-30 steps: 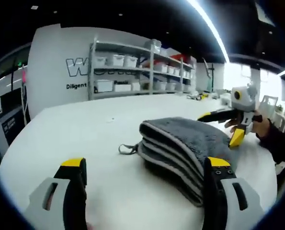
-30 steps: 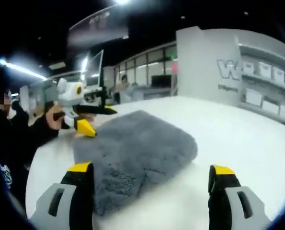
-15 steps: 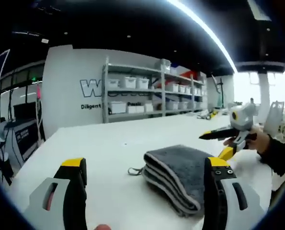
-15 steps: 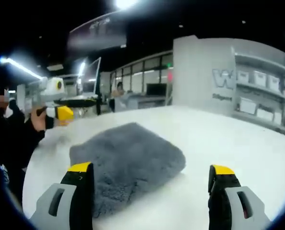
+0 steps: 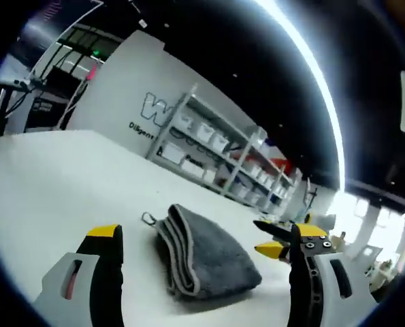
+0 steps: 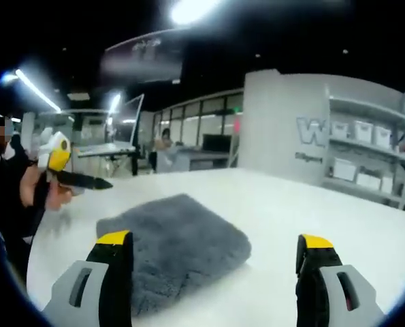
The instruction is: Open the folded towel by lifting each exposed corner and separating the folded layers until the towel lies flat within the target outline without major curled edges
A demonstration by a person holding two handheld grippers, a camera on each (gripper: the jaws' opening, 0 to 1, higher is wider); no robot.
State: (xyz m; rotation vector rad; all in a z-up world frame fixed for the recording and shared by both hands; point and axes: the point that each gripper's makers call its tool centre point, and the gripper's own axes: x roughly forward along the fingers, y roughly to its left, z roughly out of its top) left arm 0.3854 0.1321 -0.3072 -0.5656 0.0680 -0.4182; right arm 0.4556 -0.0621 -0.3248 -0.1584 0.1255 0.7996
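On the white bench (image 5: 45,177), folded grey towel (image 5: 205,252) lies ahead of left gripper (image 5: 205,272) and right gripper (image 6: 216,272), touching neither. Both grippers wide apart, holding nothing. Towel's near edge hidden behind right gripper's jaw.

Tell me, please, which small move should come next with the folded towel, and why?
Probably bring the left tool down to the towel's stacked edges and pinch the top layer: the towel lies fully folded on the table, and both tools are open, clear of it.
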